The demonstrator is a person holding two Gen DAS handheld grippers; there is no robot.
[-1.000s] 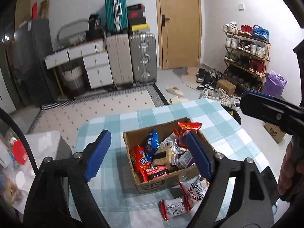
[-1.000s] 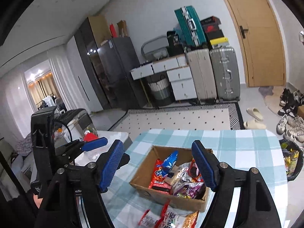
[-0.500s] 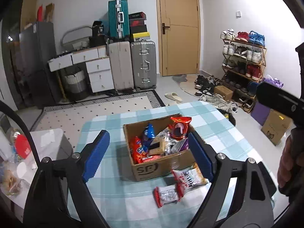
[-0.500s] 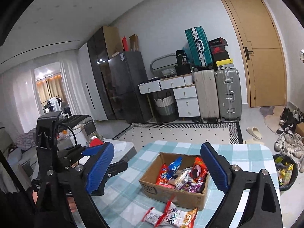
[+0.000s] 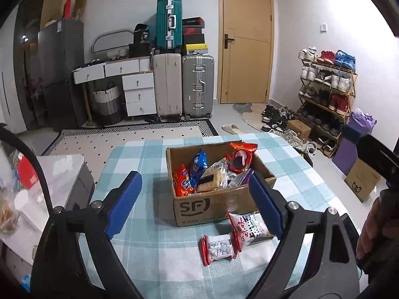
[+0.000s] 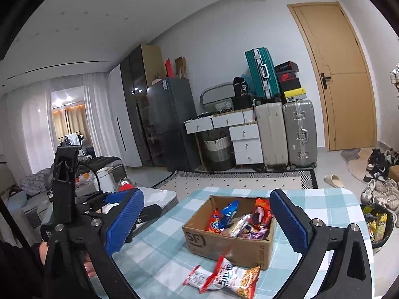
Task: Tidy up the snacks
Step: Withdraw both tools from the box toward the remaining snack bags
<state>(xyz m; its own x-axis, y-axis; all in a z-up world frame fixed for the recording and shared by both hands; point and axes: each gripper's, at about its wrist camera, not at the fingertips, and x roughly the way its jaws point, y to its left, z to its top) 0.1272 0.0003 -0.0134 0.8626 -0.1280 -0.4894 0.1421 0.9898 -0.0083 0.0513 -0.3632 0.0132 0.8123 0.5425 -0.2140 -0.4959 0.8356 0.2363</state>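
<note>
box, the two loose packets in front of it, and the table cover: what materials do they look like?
Box: corrugated cardboard, matte brown, printed logo, raw-edged flaps.
Small packet and larger packet: thin plastic film, glossy; crimped ends, light glare, printed white and red.
Table cover: checked teal and white; lies flat with slight sheen, so cloth or wipeable vinyl, cannot tell which.

An open cardboard box (image 5: 199, 204), crammed with bright snack packets (image 5: 214, 172), sits mid-table, and two more packets, a small white-and-red one (image 5: 217, 248) and a larger one (image 5: 249, 228), lie flat just near it.
</note>
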